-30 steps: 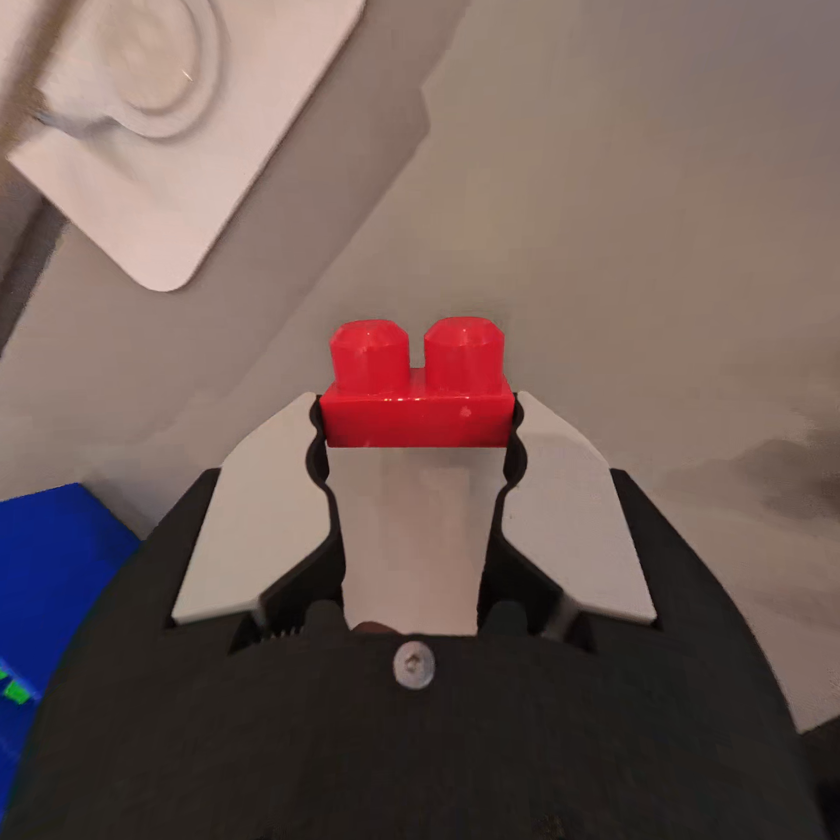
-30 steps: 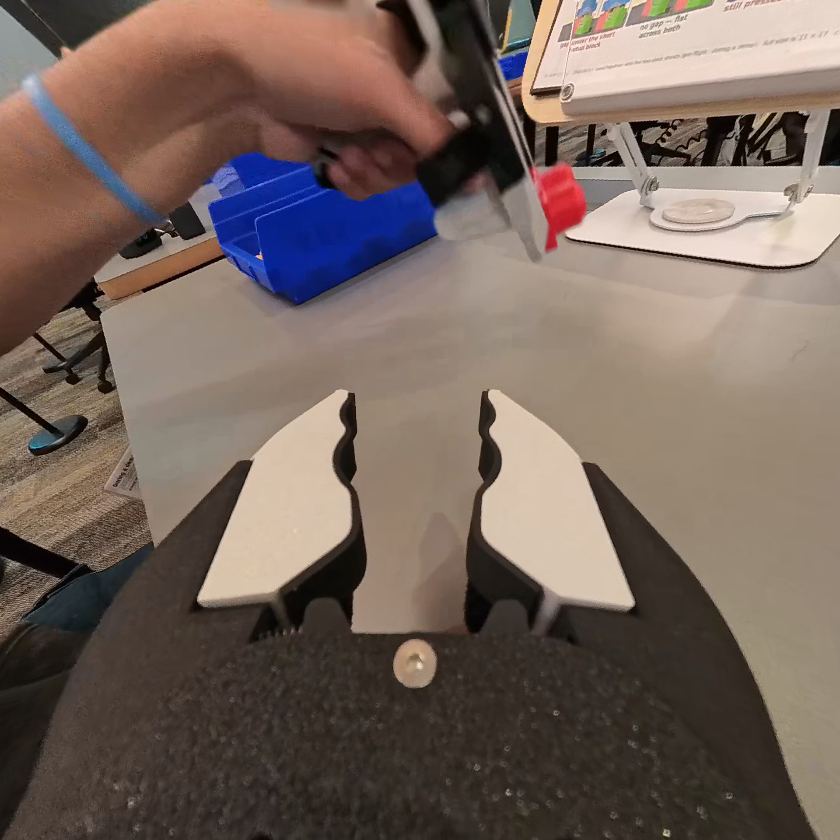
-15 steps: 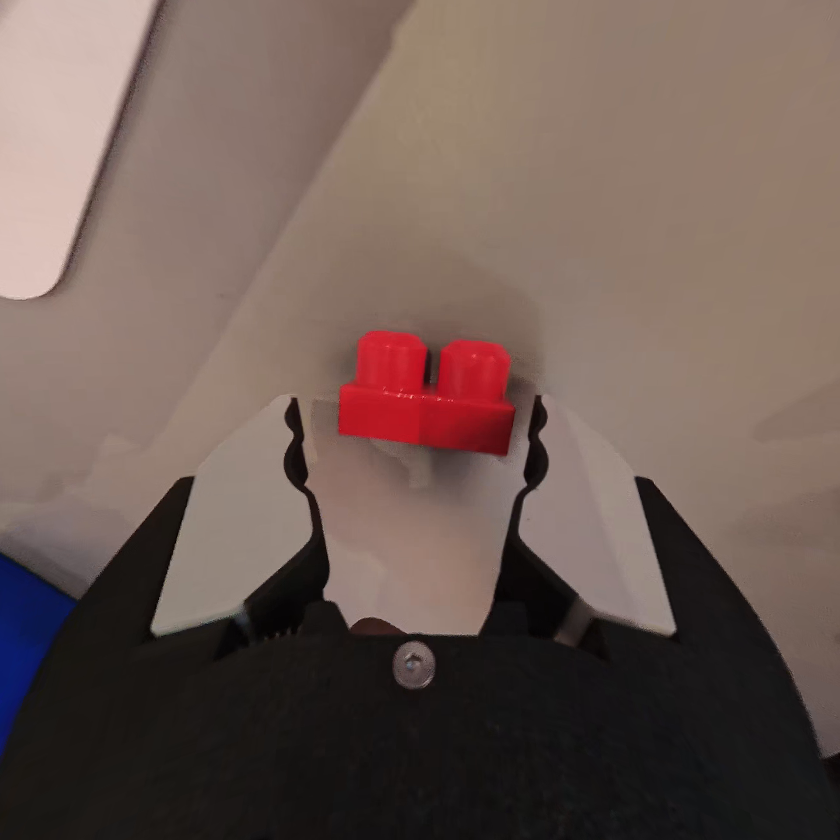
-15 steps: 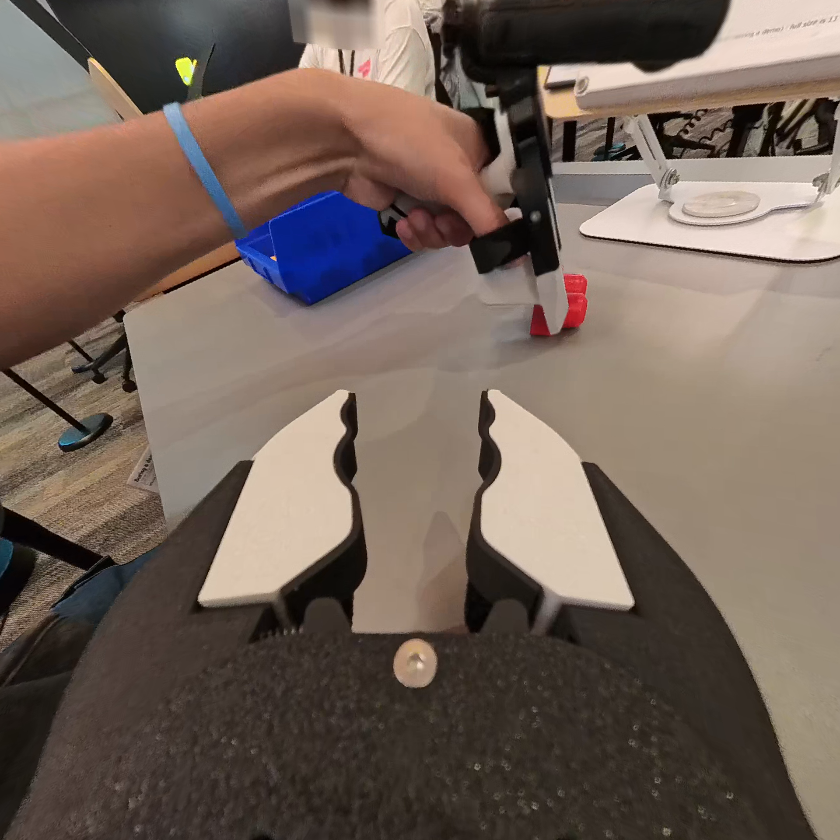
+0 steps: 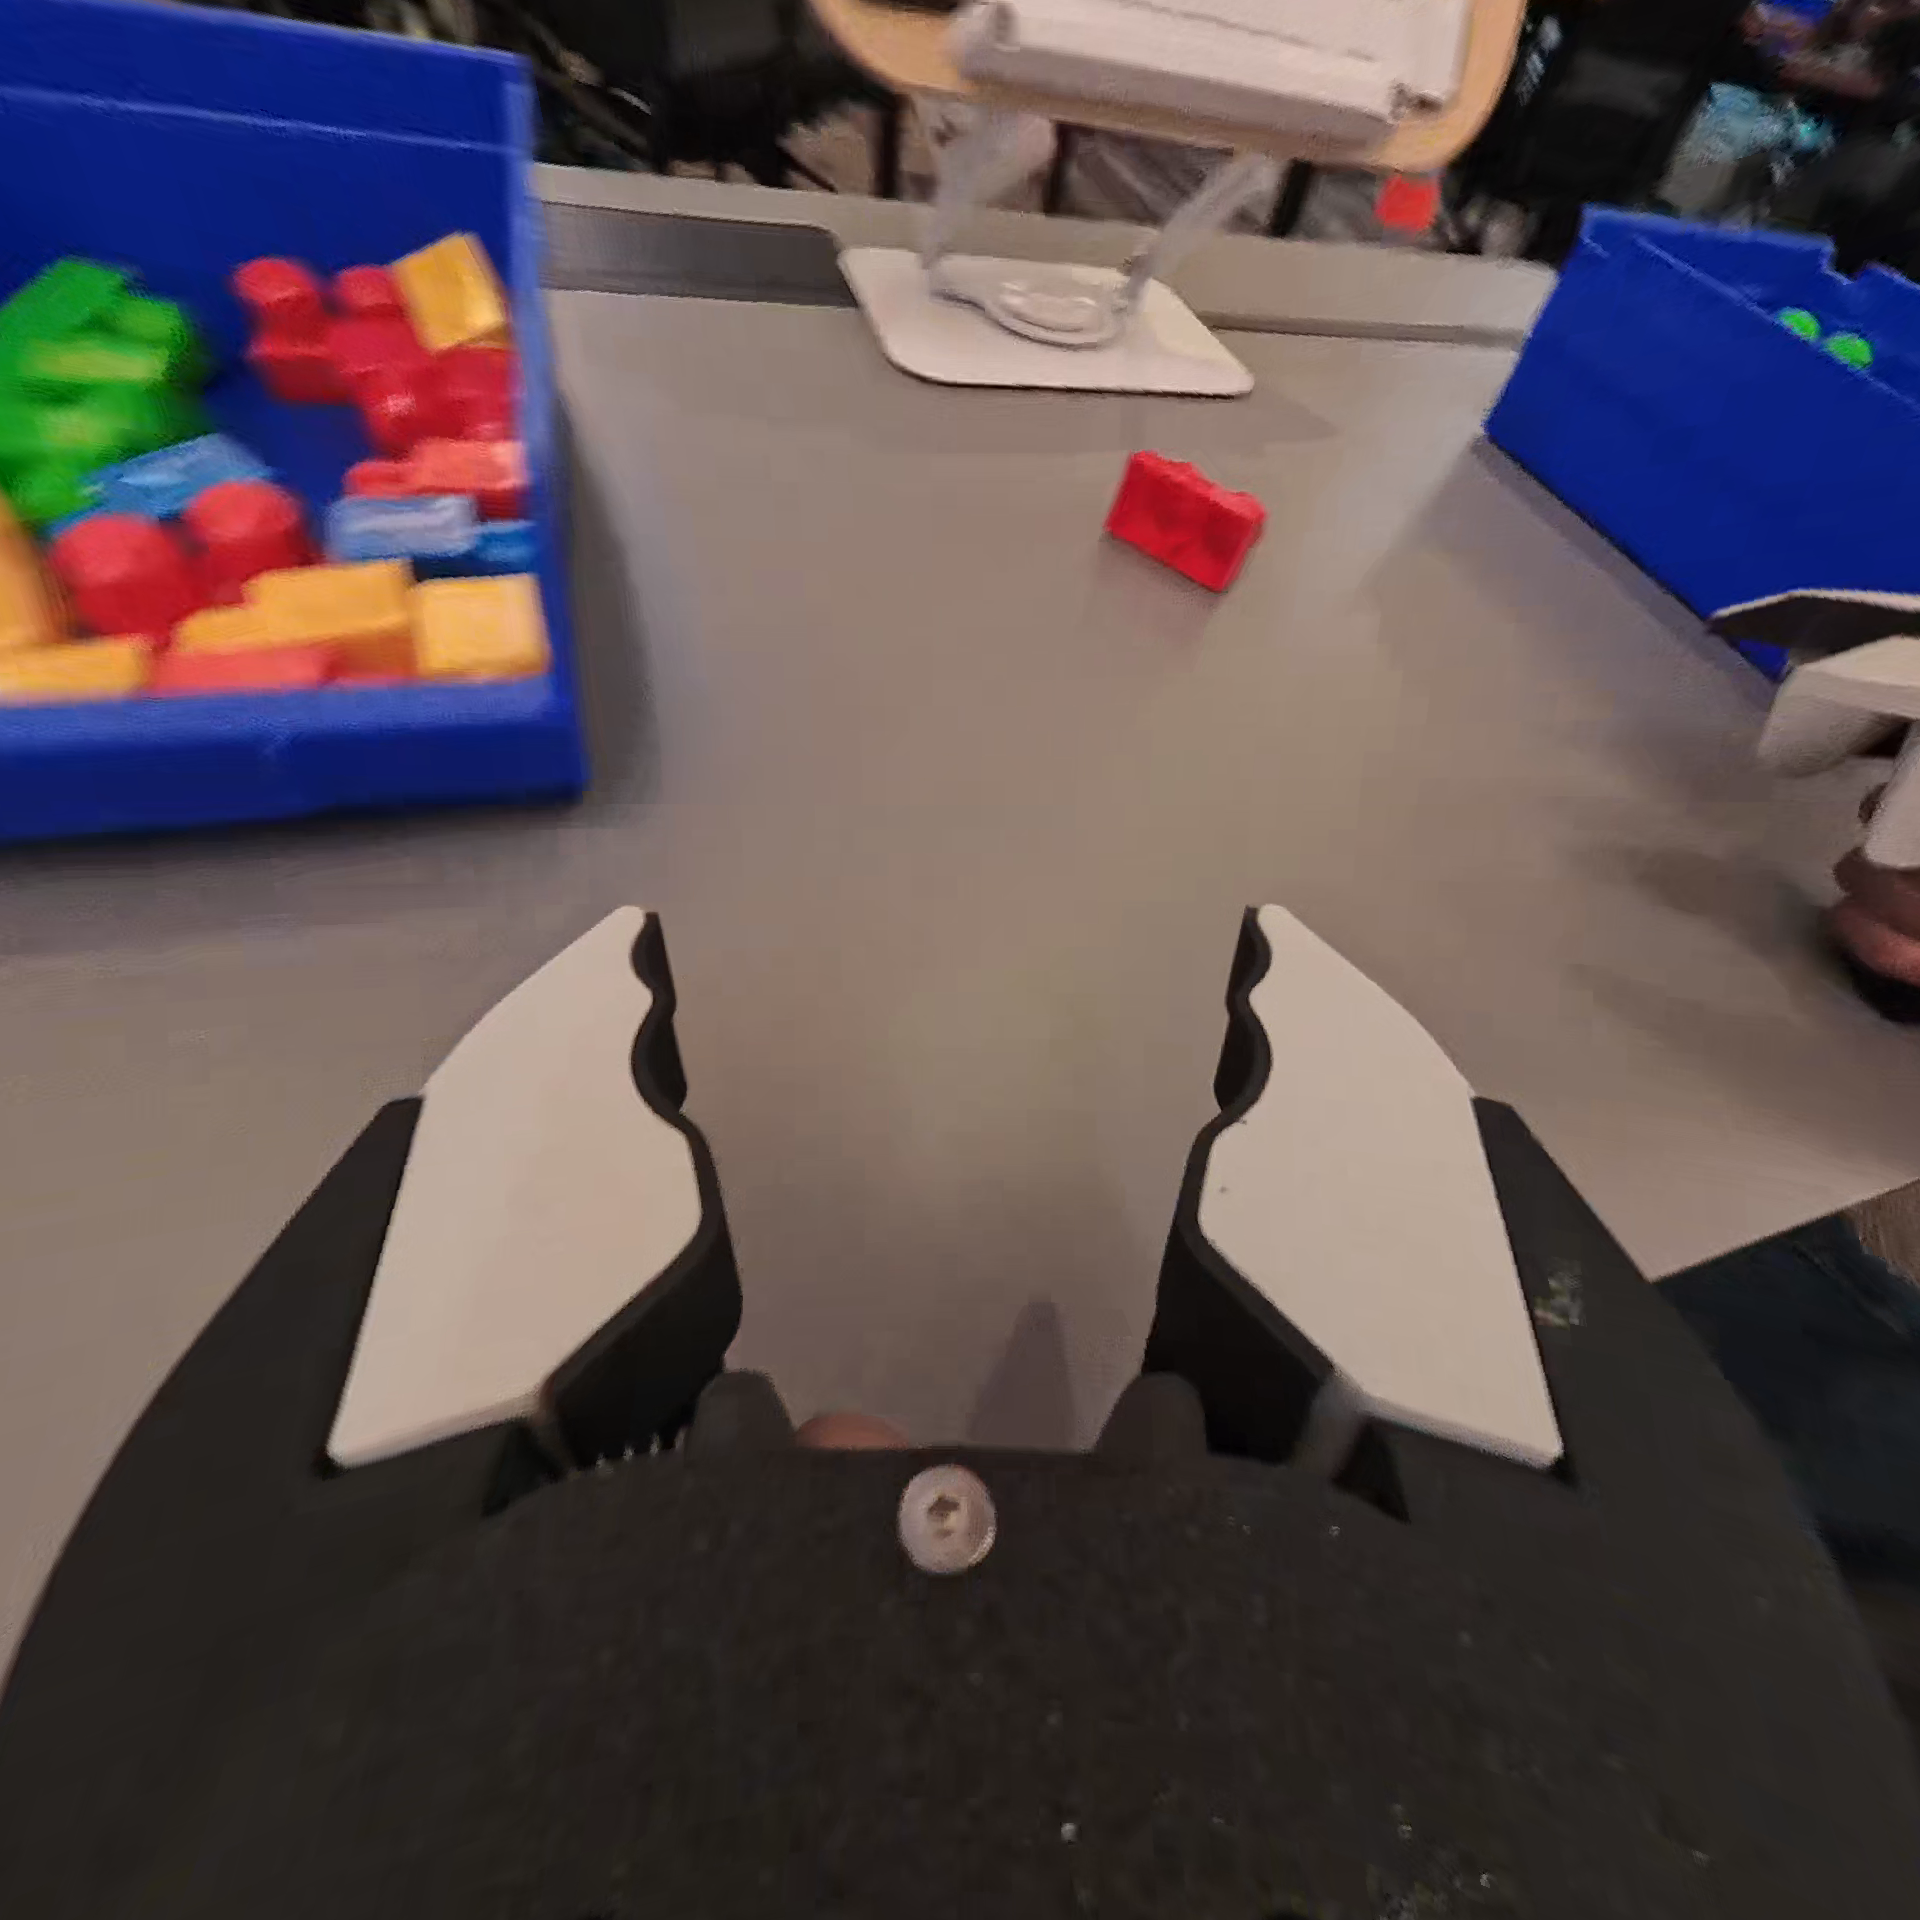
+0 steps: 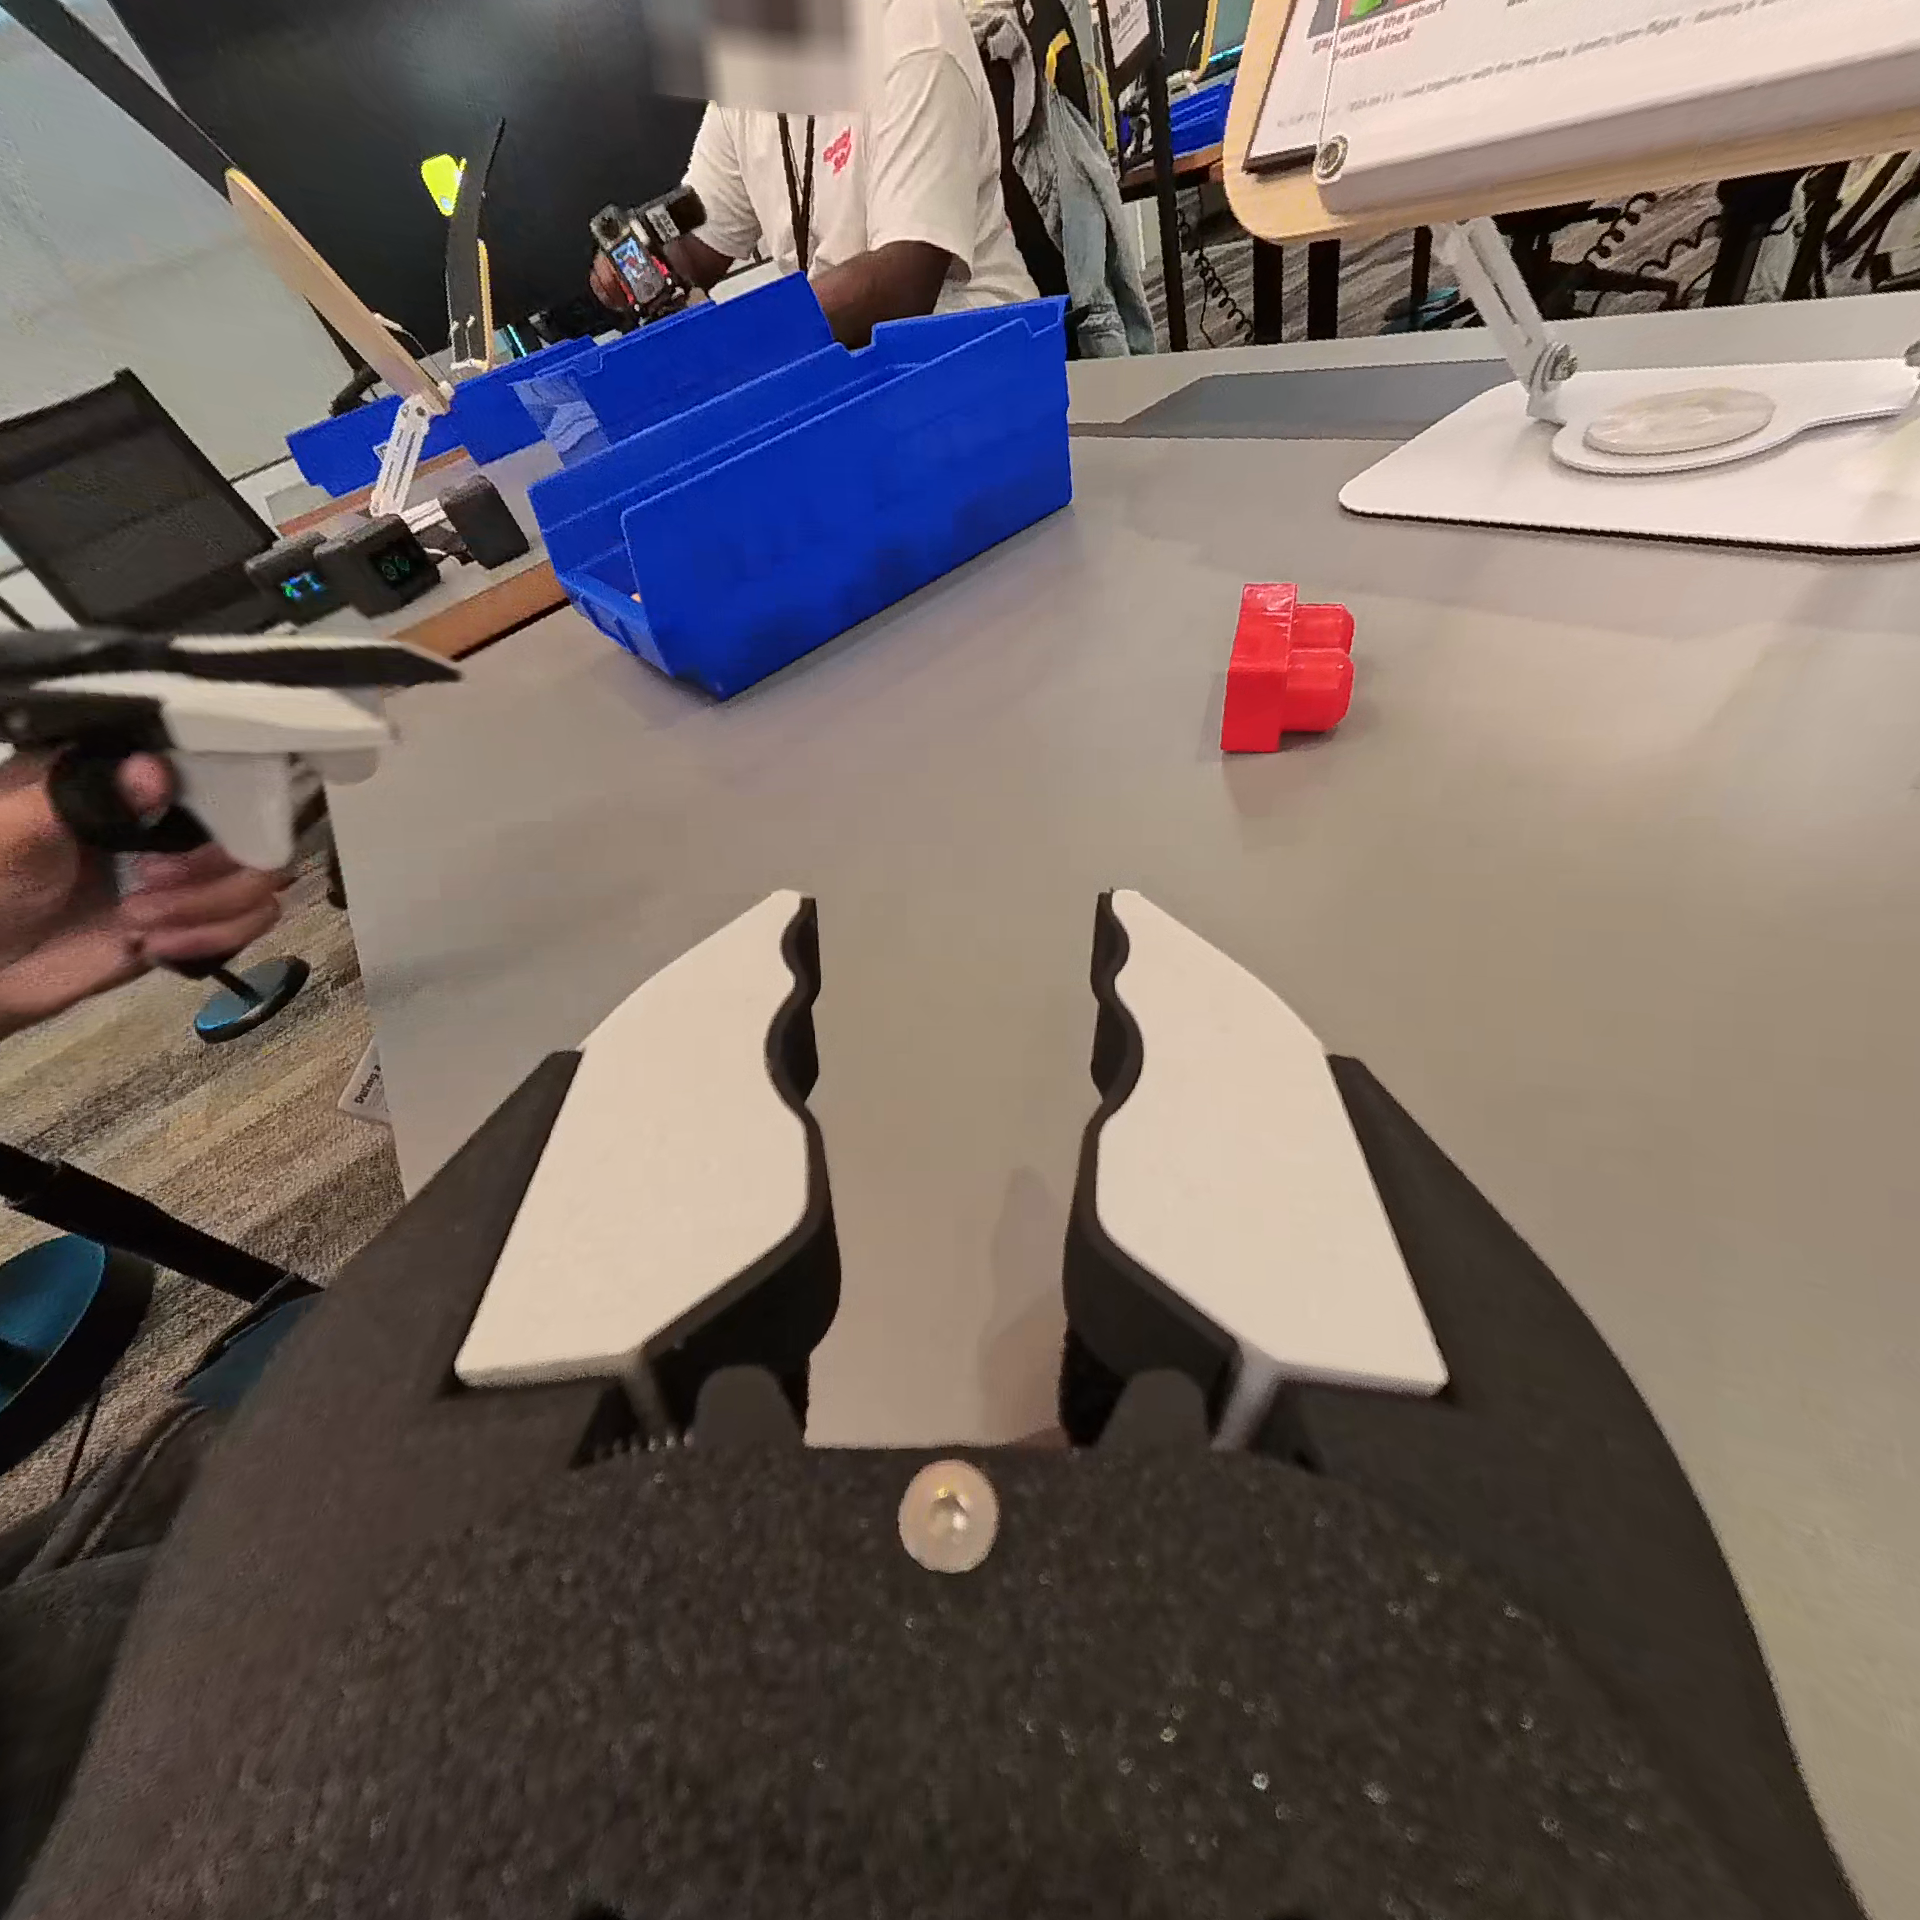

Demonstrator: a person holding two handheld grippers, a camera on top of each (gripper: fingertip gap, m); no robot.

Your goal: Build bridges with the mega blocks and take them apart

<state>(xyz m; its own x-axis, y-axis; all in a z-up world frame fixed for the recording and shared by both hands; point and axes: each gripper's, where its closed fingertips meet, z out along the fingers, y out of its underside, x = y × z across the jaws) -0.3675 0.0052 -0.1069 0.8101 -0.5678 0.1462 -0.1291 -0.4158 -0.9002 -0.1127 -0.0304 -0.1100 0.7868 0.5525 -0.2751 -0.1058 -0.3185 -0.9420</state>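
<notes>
Both of my grippers stand with fingers apart and nothing between them: the left gripper (image 5: 945, 914) has a wide gap, the right gripper (image 6: 954, 899) a narrower one. Each hovers over the grey table (image 5: 935, 727). One red block (image 6: 1288, 667) lies alone on the table, on its side, with its two studs pointing sideways; it sits ahead of both grippers, clear of either, and near the white stand base (image 6: 1662, 478). That base carries one tilted board with a printed sheet (image 6: 1579, 94) above it. In the left wrist view I count two blue bins. The blue bin on the left (image 5: 291, 748) holds a loose heap of blocks: green ones (image 5: 83, 364) at the far left, red ones (image 5: 395, 374) in the middle, yellow ones (image 5: 457, 623) along the near wall and one at the top, and at least two light blue ones (image 5: 177, 478); blur prevents an exact count. The second blue bin (image 5: 1662, 436), at the right edge, shows two green studs (image 5: 1823, 338) over its rim; the rest of its contents are hidden. In the right wrist view my left gripper appears at the left edge, held in my hand (image 6: 94, 894), and one other person (image 6: 873, 177) sits behind the far bins.
</notes>
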